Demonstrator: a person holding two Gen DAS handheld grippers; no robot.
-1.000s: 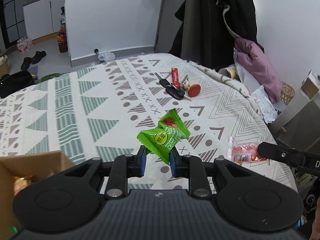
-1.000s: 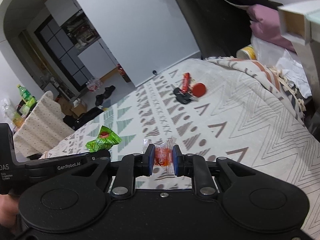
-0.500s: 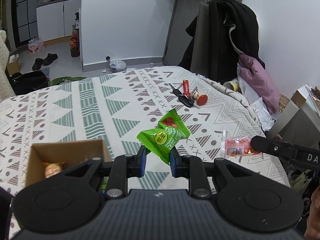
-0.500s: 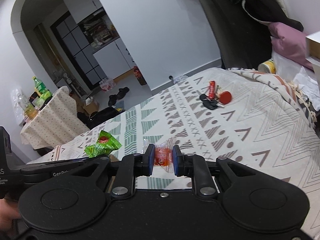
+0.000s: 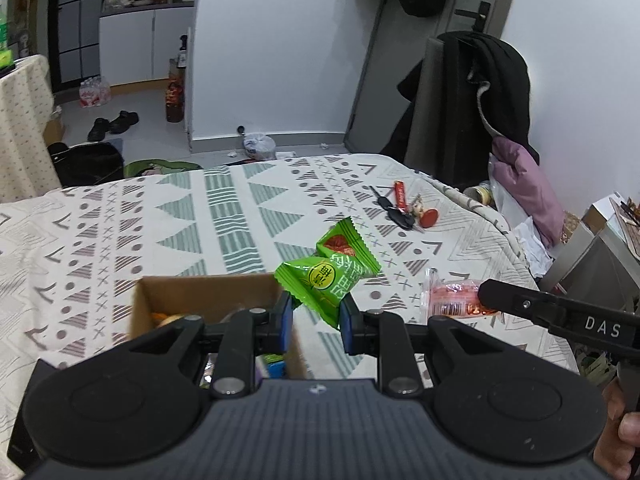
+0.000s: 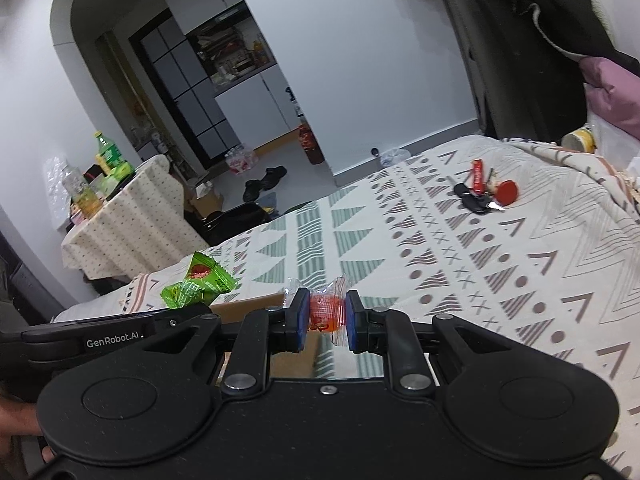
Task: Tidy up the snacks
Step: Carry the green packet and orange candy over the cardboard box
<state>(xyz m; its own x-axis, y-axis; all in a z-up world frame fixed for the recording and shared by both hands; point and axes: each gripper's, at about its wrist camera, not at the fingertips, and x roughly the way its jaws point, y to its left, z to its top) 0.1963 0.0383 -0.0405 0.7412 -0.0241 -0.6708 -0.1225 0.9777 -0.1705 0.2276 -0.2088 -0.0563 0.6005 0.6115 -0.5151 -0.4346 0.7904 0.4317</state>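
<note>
Here the left tool (image 5: 314,316) pinches green snack packets (image 5: 328,272) above the cardboard box (image 5: 208,292), right tool (image 6: 327,320) clamping an orange candy (image 6: 325,314).

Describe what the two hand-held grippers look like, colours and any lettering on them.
The left hand-held gripper and the right hand-held gripper are alike: matte black plastic bodies with two round domed housings, silver pivot screws, jointed black linkage arms, and blue pads on the fingertips. White lettering on their sides reads "GenRobot.AI" on the left one and "DAS" on the right one. No cables show.

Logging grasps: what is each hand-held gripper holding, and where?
Left: green snack packets, by a lower corner. Right: orange candy, across its middle.
</note>
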